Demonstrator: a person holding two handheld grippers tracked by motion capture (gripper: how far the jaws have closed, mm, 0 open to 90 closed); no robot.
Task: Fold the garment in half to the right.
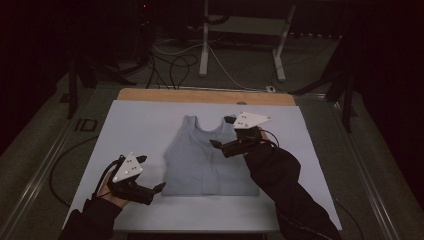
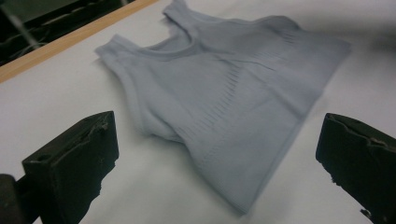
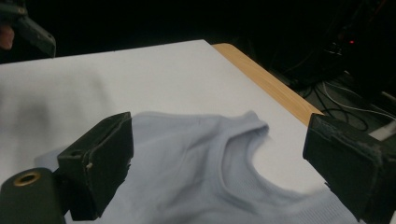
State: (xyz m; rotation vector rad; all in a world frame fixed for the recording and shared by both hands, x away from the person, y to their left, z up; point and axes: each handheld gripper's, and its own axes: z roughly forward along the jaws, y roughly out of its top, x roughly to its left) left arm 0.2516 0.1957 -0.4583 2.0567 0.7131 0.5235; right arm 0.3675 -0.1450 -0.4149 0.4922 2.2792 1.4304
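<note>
Black jaws of the left hand-held gripper [image 1: 150, 174] stand wide apart and hold nothing, just off the lower left corner of the tank top [image 1: 207, 160], with the hem corner lying ahead of the gap between them. That pale grey top lies flat and face up near the middle of the surface [image 1: 130, 125], its long axis running from the hem on the person's side to the 2 straps on the far side. From the left hand-held gripper the top lies to the right and slightly forward. The right hand-held gripper [image 1: 222, 132] hangs over the top's right shoulder strap, its jaws also spread wide and empty; in its own view the neckline and strap sit between and below the jaws. So the right one is nearer the straps and the left one nearer the hem, which would suit a fold or a lift from 2 opposite corners. A white sheet covers the surface, with a wooden edge [image 1: 205, 96] showing beyond the top. Farther back the room is dark, with cables [image 1: 175, 62] on the floor and a white metal stand [image 1: 204, 45].
</note>
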